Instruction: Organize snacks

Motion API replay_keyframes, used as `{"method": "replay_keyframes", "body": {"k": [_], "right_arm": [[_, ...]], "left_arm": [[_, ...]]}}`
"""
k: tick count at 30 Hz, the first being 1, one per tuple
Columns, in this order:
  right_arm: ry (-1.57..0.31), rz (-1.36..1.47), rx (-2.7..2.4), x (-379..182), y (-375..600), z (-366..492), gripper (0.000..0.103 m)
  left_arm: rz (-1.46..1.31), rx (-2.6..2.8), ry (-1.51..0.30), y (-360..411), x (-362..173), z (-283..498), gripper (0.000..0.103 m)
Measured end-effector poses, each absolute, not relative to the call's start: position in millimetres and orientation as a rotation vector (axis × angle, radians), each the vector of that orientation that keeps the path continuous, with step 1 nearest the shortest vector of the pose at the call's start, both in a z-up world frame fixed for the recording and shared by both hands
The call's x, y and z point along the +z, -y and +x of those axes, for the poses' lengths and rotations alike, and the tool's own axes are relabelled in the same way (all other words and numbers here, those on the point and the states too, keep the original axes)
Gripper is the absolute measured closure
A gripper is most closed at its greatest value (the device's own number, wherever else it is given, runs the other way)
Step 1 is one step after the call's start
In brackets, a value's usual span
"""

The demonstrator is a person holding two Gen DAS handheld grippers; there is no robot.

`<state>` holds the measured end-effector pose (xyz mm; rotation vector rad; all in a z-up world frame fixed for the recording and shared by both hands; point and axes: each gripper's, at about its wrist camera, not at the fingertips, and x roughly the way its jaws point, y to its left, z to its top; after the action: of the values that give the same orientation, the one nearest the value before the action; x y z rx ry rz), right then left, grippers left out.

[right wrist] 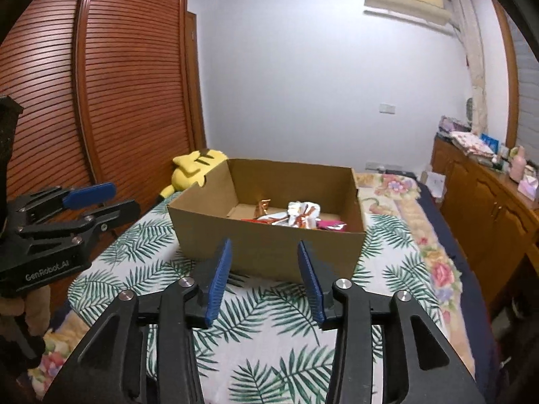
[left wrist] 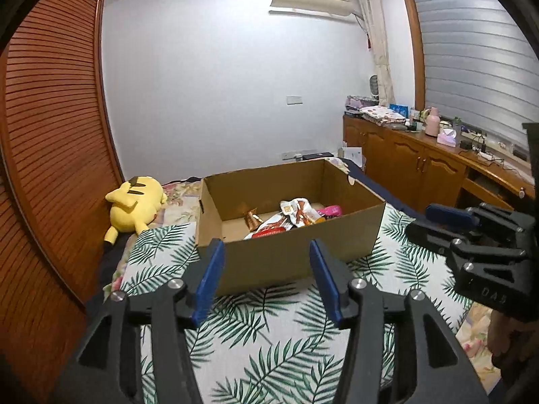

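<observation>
Indoors, both grippers' jaws gape empty above a leaf-print bedcover (left wrist: 269,336) bearing a cardboard box (left wrist: 289,256) of apparently snacks (left wrist: 296,215).

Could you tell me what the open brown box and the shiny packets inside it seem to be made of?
The open brown box looks like matte corrugated cardboard, with raw cut edges and folded flaps. The shiny packets look like glossy foil or plastic film, crinkled and catching light; which one is unclear.

My left hand-held gripper (left wrist: 267,281) is black plastic with ribbed blue finger pads (left wrist: 210,282) and silver screws; my right hand-held gripper (right wrist: 264,281) looks identical. White "GenRobot.AI" lettering marks the left one's body.
</observation>
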<state>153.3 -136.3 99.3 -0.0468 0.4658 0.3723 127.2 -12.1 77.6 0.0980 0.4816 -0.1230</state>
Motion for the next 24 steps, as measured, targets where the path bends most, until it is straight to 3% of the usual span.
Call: {"method": "replay_keyframes", "body": {"k": [4, 5, 8, 10, 12, 15, 24], "right_arm": [[-0.455, -0.041, 0.361, 99, 139, 140, 0.045], [-0.452, -0.039, 0.356, 99, 139, 137, 0.043], [-0.439, -0.036, 0.334, 98, 141, 129, 0.027], [-0.432, -0.027, 0.334, 99, 143, 123, 0.011], [-0.425, -0.02, 0.331, 100, 143, 119, 0.009], [-0.42, -0.011, 0.321, 102, 143, 115, 0.0], [-0.419, -0.012, 0.267, 99, 146, 100, 0.0]], "left_arm": [[0.081, -0.105, -0.478, 12, 77, 114, 0.042], [0.075, -0.105, -0.474, 12, 78, 110, 0.034], [0.075, -0.097, -0.454, 12, 82, 98, 0.03], [0.076, -0.089, -0.447, 14, 84, 92, 0.028], [0.075, -0.085, -0.435, 13, 87, 84, 0.014], [0.062, -0.082, -0.406, 10, 91, 72, 0.007], [0.062, -0.051, -0.388, 8, 89, 49, 0.004]]}}
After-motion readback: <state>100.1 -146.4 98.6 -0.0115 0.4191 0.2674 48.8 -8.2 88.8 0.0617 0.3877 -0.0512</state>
